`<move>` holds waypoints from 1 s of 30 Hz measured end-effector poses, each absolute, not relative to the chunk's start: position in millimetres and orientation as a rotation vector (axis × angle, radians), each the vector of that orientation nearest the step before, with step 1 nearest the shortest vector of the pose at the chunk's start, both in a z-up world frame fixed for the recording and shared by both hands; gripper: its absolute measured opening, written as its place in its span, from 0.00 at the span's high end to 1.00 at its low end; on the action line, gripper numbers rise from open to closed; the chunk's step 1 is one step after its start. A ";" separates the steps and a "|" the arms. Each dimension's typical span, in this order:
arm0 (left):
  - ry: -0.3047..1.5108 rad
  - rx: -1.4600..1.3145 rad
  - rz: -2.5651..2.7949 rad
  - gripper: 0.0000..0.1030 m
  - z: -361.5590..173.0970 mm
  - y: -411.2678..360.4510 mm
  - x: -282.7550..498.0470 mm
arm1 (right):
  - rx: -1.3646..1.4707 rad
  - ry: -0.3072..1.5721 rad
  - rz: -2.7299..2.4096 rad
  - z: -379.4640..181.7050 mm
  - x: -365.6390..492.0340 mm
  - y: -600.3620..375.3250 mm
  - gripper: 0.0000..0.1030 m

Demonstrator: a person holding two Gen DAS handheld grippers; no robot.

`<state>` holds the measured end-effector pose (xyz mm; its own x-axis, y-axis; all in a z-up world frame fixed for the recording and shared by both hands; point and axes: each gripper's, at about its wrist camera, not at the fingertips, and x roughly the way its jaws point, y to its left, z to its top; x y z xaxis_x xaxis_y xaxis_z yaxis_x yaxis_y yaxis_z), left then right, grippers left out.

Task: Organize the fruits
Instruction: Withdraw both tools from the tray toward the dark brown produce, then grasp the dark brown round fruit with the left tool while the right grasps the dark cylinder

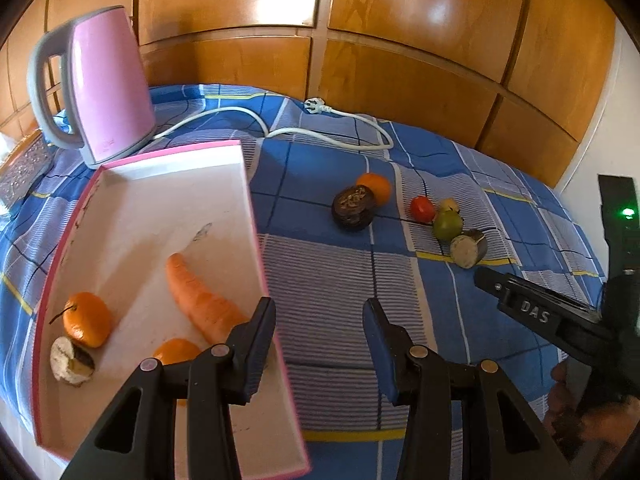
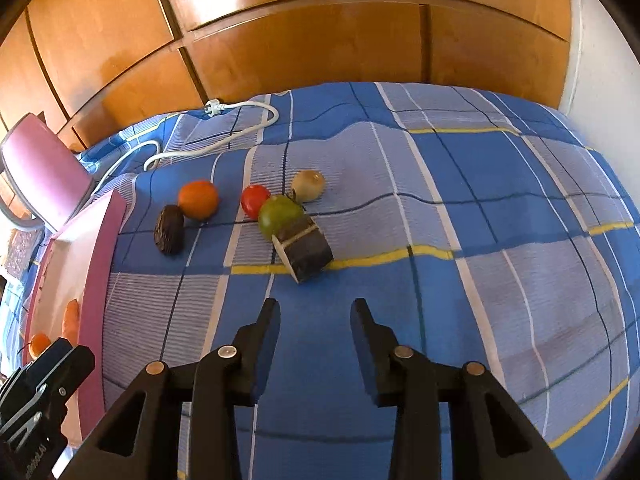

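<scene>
Left hand-held gripper (image 1: 320, 316) is hovering over the blue checked bedcover (image 1: 500, 168), its left finger (image 1: 256, 336) overlapping the right rim of the pink-edged tray (image 1: 256, 216) in the picture. Jaws are standing apart with nothing between them; only cloth and tray rim are showing in the gap.

Right hand-held gripper (image 2: 314, 320) is also standing spread over bare bedcover, empty, pointing toward the loose fruit cluster but well short of it. In the left wrist view it is showing at the right edge as a black finger marked DAS, with part of a hand (image 1: 592, 412) behind it.

Inside the tray: a carrot (image 1: 200, 300) is lying diagonally, an orange with a stem (image 1: 86, 318) is sitting at the left, a second orange (image 1: 176, 352) is showing partly behind the left gripper's finger, and a cut dark-skinned piece (image 1: 72, 360) with a pale face is resting just beside the stemmed orange.

Loose on the bedcover: a dark wrinkled fruit (image 2: 170, 230) is touching an orange (image 2: 198, 200). Further right, a red fruit (image 2: 254, 200), a green fruit (image 2: 278, 214), a tan fruit (image 2: 308, 186) and a dark cut piece with a pale flat face (image 2: 306, 250) are bunching together; the cut piece is leaning against the green one.

A pink kettle (image 1: 108, 84) is standing behind the tray, its white cord (image 1: 240, 114) trailing across the cover toward the wooden wardrobe doors (image 1: 400, 40).
</scene>
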<state>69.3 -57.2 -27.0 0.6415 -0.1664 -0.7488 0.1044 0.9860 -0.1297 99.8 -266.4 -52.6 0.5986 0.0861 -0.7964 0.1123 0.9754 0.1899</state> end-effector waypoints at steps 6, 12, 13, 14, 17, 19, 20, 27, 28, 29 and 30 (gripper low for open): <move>0.878 -0.093 -0.172 0.55 -29.6 -66.6 86.5 | 0.187 0.930 -0.009 -55.8 116.8 -264.4 0.64; 0.886 -0.099 -0.191 0.55 -32.4 -76.6 104.0 | 0.164 0.921 0.017 -59.1 130.6 -264.3 0.64; 0.887 -0.099 -0.193 0.53 -32.9 -77.7 106.4 | 0.156 0.916 0.022 -59.7 132.0 -263.4 0.64; 0.889 -0.102 -0.194 0.51 -33.5 -79.2 110.1 | 0.148 0.913 0.025 -60.0 133.3 -262.2 0.64; 0.890 -0.110 -0.199 0.51 -34.6 -82.3 117.0 | 0.116 0.908 0.044 -63.6 136.1 -258.2 0.68; 0.892 -0.107 -0.200 0.51 -35.7 -84.9 123.0 | 0.097 0.894 0.046 -65.3 135.3 -256.6 0.68; 0.896 -0.111 -0.200 0.50 -36.5 -86.1 127.0 | 0.090 0.888 0.046 -65.8 134.6 -255.8 0.68; 0.917 -0.120 -0.187 0.47 -41.6 -93.1 153.0 | 0.107 0.891 0.056 -68.6 133.0 -257.4 0.70; 0.918 -0.114 -0.185 0.47 -42.4 -94.2 156.2 | 0.119 0.883 0.056 -67.7 132.1 -258.9 0.70; 0.922 -0.108 -0.183 0.47 -43.7 -95.2 160.0 | 0.123 0.881 0.056 -67.5 131.8 -259.4 0.70; 0.928 -0.105 -0.181 0.47 -45.6 -96.4 164.1 | 0.126 0.884 0.058 -68.1 131.9 -259.7 0.70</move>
<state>164.1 -96.4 -45.6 0.5859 -0.1997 -0.7854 0.1095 0.9798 -0.1674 131.9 -259.7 -68.1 0.6334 0.1022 -0.7671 0.0017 0.9911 0.1335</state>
